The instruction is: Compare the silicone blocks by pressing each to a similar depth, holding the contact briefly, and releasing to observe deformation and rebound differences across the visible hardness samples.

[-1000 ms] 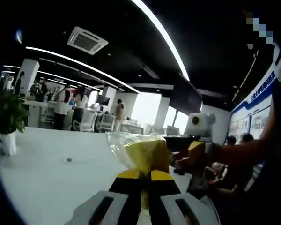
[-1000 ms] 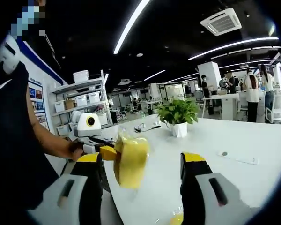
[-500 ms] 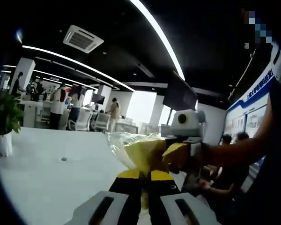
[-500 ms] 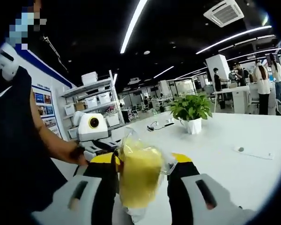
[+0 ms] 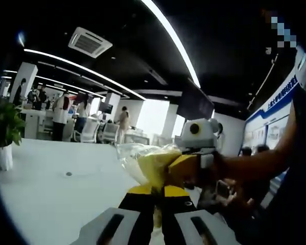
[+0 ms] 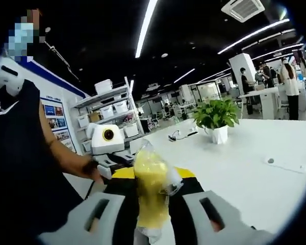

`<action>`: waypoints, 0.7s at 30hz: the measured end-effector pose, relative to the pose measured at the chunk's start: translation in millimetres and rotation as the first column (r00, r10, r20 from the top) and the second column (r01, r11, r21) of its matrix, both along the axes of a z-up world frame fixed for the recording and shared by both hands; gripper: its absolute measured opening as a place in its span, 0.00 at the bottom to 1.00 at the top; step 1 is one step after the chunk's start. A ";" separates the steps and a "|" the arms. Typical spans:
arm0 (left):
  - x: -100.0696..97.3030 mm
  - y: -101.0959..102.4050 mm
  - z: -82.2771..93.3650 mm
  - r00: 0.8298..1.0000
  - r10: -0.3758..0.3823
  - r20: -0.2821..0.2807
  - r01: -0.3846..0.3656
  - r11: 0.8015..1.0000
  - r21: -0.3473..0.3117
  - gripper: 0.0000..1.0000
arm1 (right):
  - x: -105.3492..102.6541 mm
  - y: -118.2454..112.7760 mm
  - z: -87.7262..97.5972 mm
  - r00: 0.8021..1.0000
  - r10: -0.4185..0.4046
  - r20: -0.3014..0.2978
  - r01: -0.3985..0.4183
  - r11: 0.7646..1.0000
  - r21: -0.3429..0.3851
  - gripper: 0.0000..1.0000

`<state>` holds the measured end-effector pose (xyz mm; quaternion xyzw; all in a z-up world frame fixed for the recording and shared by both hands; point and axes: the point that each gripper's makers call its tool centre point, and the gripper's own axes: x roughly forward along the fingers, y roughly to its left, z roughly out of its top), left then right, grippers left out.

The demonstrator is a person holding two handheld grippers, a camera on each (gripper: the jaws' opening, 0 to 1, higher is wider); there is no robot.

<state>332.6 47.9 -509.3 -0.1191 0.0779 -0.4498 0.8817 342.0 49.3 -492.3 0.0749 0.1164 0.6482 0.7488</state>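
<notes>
— Block (image 6: 152,191)?
— Bagged, yellow, squeezed between right gripper (image 6: 152,185) jaws, above table (image 6: 245,173).
— Left gripper (image 5: 158,193)?
— Jaws nearly together, pinching bag (image 5: 137,162) edge below block.

Left gripper view: looks forward along its own fingers (image 5: 155,196), close on the bagged yellow block (image 5: 155,166) just beyond their tips. Right gripper view: faces opposite, equally near. Shared: the block (image 6: 150,191), white desk (image 5: 46,194), potted plant (image 6: 217,120)
</notes>
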 end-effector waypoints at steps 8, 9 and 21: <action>3.1 0.4 0.8 1.000 -0.002 0.011 0.001 1.000 0.014 0.02 | 3.3 2.8 1.6 0.999 0.046 -0.002 -0.046 0.999 -0.030 0.04; 4.2 0.9 0.6 1.000 -0.001 0.014 0.000 1.000 0.025 0.02 | 4.2 4.7 0.8 0.999 0.047 -0.019 -0.048 0.998 -0.048 0.03; 10.8 7.4 8.7 0.999 0.017 0.035 -0.018 1.000 0.019 0.03 | 9.0 11.6 9.2 0.999 0.037 -0.032 -0.039 0.997 -0.070 0.00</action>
